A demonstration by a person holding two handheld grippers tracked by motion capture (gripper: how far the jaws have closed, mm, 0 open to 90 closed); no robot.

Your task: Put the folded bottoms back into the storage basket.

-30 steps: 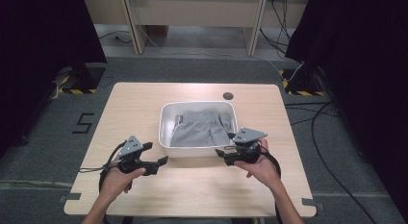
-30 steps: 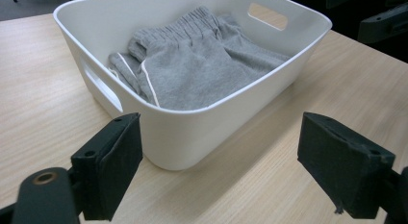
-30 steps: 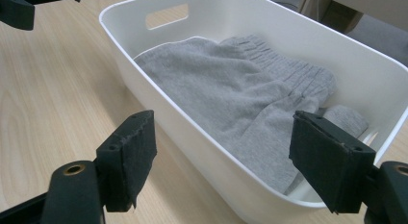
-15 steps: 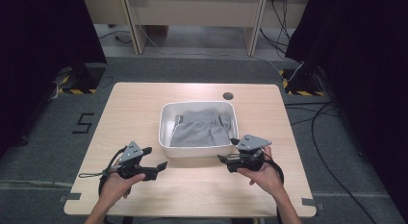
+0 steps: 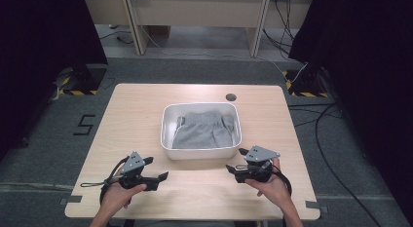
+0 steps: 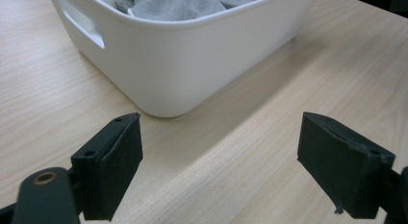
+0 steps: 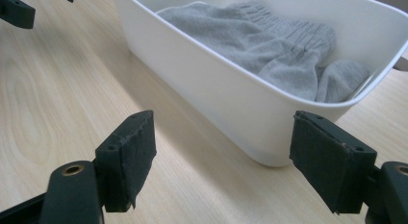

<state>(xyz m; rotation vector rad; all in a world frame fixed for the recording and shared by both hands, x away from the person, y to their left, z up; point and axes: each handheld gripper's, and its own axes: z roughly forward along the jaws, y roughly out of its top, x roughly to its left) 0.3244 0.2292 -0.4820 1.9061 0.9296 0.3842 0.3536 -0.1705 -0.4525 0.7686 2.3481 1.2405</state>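
Overhead forward-down view; two low close views sharing the tub (image 6: pixel 183 65).

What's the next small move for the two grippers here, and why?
Probably bring the right gripper forward and up over the tub's near rim toward the grey garment. Both grippers sit open and empty on the near side of the white tub, low over the table, the left gripper off its near left corner. The garment lies bunched inside, untouched.
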